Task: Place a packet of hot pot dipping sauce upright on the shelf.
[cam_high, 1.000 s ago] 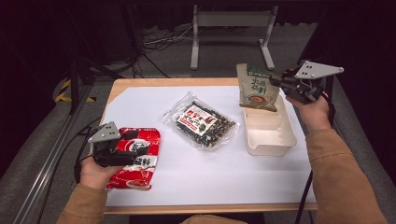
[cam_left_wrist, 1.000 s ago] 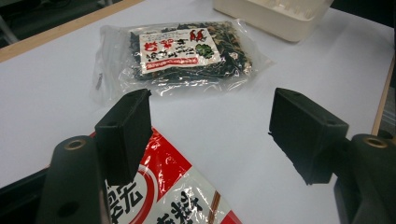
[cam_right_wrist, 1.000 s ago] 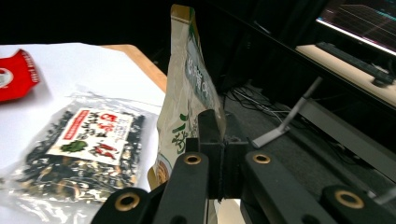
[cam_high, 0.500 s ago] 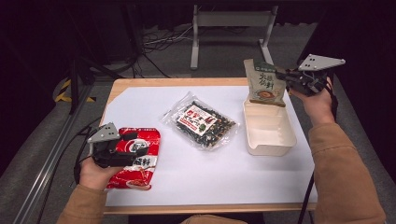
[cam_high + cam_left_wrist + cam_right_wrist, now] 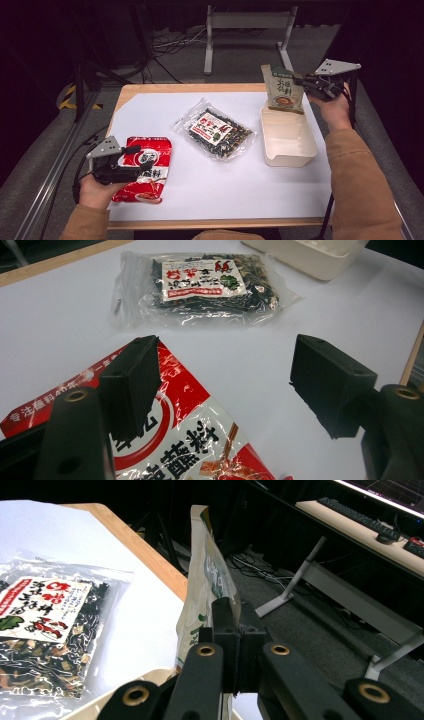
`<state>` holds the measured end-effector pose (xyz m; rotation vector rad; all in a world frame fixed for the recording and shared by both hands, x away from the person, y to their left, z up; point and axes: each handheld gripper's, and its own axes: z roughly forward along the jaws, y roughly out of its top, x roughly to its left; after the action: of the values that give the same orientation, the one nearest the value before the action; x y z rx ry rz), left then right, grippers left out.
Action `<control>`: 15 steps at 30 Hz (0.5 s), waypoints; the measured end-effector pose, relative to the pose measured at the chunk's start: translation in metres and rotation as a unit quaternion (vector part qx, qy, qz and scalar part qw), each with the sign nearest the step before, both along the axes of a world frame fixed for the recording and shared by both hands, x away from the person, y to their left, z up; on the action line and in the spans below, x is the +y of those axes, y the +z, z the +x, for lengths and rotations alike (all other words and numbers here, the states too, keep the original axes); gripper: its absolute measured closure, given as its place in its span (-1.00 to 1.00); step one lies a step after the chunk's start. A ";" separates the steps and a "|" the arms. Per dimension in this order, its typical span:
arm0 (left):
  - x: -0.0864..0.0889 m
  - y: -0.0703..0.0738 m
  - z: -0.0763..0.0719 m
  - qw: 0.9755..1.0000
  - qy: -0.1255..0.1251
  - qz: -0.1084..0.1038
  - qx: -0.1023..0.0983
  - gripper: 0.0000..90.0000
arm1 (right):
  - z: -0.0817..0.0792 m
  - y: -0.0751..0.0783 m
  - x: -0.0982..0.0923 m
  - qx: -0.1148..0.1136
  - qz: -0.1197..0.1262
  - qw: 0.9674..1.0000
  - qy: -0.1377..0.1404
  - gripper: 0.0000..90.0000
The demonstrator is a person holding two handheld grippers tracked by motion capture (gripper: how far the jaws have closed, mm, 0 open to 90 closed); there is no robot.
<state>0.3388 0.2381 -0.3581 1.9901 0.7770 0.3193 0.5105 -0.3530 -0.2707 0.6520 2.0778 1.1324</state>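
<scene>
One wooden bench under a white sheet carries one cream rectangular plastic tub, one clear plastic packet of dark dried vegetables and one red-and-white foil sauce packet. A single green-and-beige paper pouch hangs upright, pinched along one edge between the closed fingers of the right gripper, its lower edge just above the tub's far end. Spread wide, the left gripper's fingers rest over the red packet, gripping nothing.
</scene>
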 end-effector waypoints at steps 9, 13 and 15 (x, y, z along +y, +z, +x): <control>0.003 -0.002 -0.003 1.000 0.009 0.000 0.004 -0.37 | 0.012 -0.012 0.002 0.013 -0.005 1.000 -0.004 0.99; 0.004 -0.003 -0.003 1.000 0.008 0.003 0.001 -0.37 | 0.014 -0.014 0.003 0.013 -0.004 1.000 -0.002 0.99; 0.003 -0.003 -0.003 1.000 0.007 0.002 0.005 -0.37 | 0.015 -0.016 0.004 0.015 -0.001 1.000 0.000 0.98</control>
<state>0.3362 0.2413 -0.3614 1.9925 0.7981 0.3201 0.5254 -0.3489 -0.2867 0.6729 2.1042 1.1261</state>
